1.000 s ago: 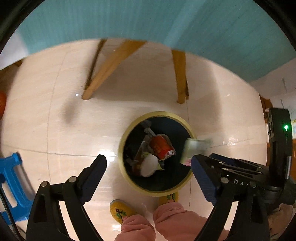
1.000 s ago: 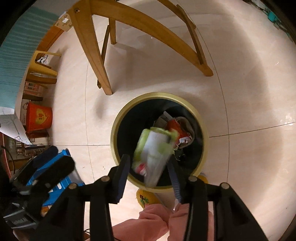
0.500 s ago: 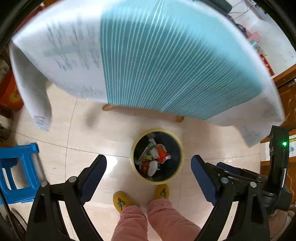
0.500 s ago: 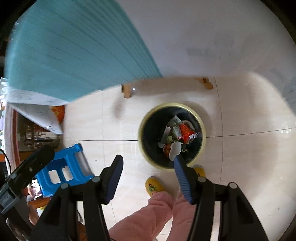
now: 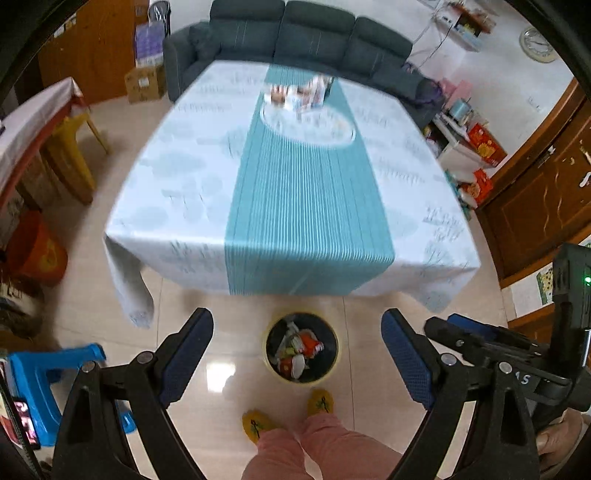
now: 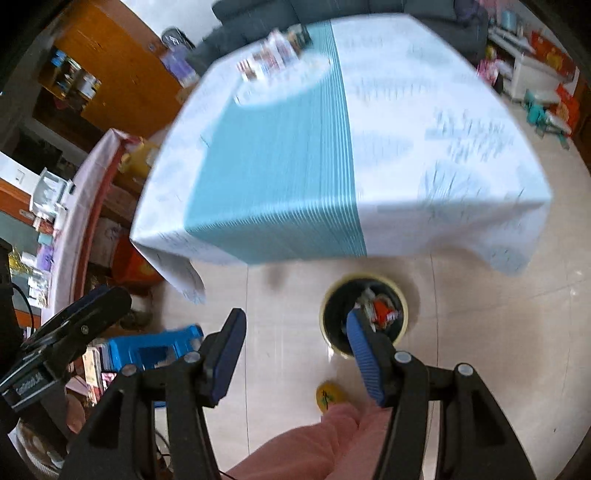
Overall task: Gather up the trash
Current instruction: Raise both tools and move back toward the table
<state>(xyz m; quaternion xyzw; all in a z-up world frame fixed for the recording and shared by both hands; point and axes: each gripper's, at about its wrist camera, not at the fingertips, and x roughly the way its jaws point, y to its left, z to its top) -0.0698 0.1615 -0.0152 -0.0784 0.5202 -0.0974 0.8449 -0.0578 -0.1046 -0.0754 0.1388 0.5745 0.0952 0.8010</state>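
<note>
Glossy beige tile floor (image 5: pixel 229 325); dark sofa (image 5: pixel 295 33); blurred, seemingly cloth-draped table (image 5: pixel 295 177).

Both wrist views look steeply down, sharing table (image 5: pixel 303 192) and bin (image 5: pixel 301 347).

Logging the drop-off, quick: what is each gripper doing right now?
Left gripper: open, holding nothing.
Right gripper: open, holding nothing.

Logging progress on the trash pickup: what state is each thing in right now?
Yellow-rimmed black trash bin: upright on floor, open, holding wrappers.
Blurred packets on the tablecloth's far end: not yet collected.
Left gripper: open, empty.
Right gripper: open, empty.
Blue plastic stool: upright on floor.
</note>
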